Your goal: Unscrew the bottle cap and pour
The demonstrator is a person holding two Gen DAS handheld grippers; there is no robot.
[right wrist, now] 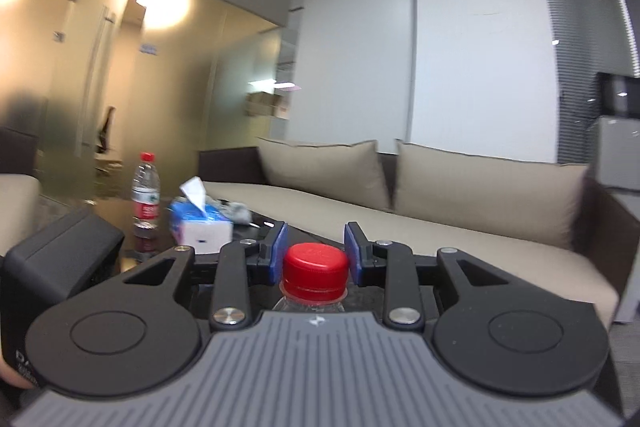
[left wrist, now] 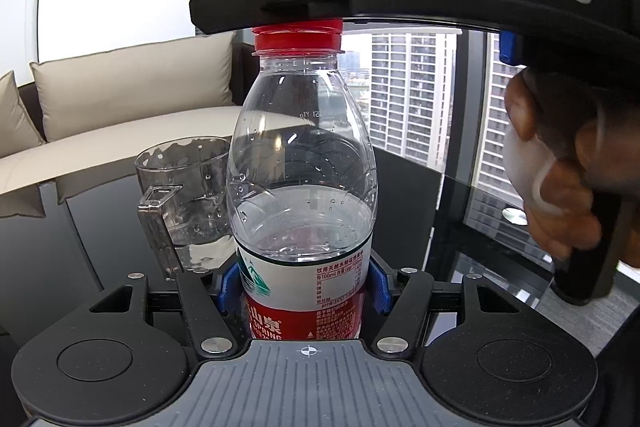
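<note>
While the left gripper (left wrist: 302,291) clamps the upright bottle (left wrist: 302,183) on the glossy black table (left wrist: 408,195), the right gripper (right wrist: 316,253) straddles its red cap (right wrist: 315,269), pads apart, untouching, beige sofa (right wrist: 440,211) and high-rise window (left wrist: 412,95) around

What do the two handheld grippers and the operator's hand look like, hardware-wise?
Both grippers, left gripper and right gripper, are matte black, with linkage arms on silver pivot pins, round discs either side and a ribbed grey centre plate bearing a crosshair mark. The fingers carry blue pads. The right one's body reads "DAS" in grey. The hand wears a white glove.
</note>
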